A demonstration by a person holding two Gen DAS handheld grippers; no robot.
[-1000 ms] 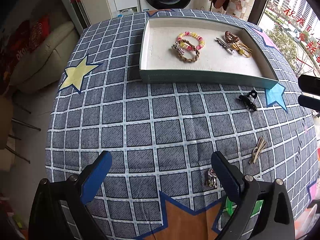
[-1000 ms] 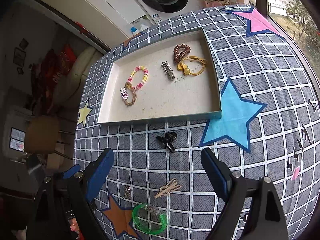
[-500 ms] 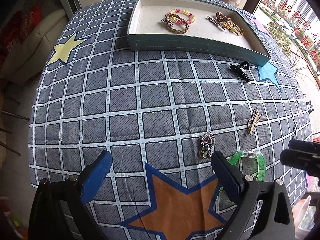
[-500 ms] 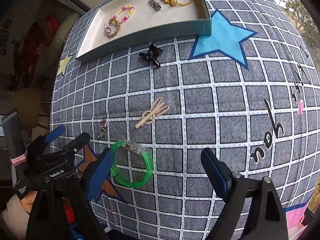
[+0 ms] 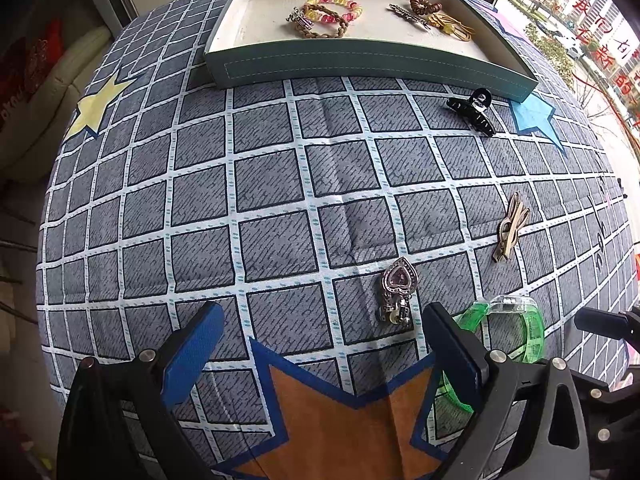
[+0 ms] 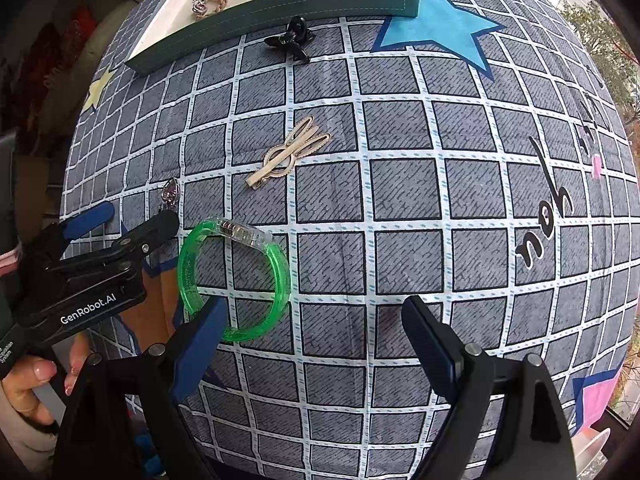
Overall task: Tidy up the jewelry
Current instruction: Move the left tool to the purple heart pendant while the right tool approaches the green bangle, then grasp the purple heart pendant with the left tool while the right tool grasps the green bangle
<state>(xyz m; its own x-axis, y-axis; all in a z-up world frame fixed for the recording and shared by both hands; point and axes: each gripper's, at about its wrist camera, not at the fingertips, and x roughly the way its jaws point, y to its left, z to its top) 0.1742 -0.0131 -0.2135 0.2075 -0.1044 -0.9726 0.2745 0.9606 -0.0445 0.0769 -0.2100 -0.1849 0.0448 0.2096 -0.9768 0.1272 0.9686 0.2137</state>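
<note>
A teal tray (image 5: 360,62) at the far side holds bracelets (image 5: 328,14) and hair ties (image 5: 436,12). On the checked cloth lie a black claw clip (image 5: 474,110), a gold hair clip (image 5: 510,228), a heart pendant (image 5: 398,290) and a green bangle (image 5: 520,332). My left gripper (image 5: 320,344) is open, low over the cloth, the pendant just inside its right finger. My right gripper (image 6: 316,340) is open, its left finger (image 6: 200,340) over the green bangle's (image 6: 236,276) near rim. The gold clip (image 6: 290,152) and claw clip (image 6: 290,40) lie beyond.
The table edge curves away on the left and near sides. A sofa (image 5: 36,92) stands to the left, a window (image 5: 580,20) to the right. The left gripper body (image 6: 88,272) shows close beside the bangle in the right wrist view.
Both grippers have pulled back from the tray and come down toward the near items. The pendant and the green bangle are now close to the fingers. Both stay open.
</note>
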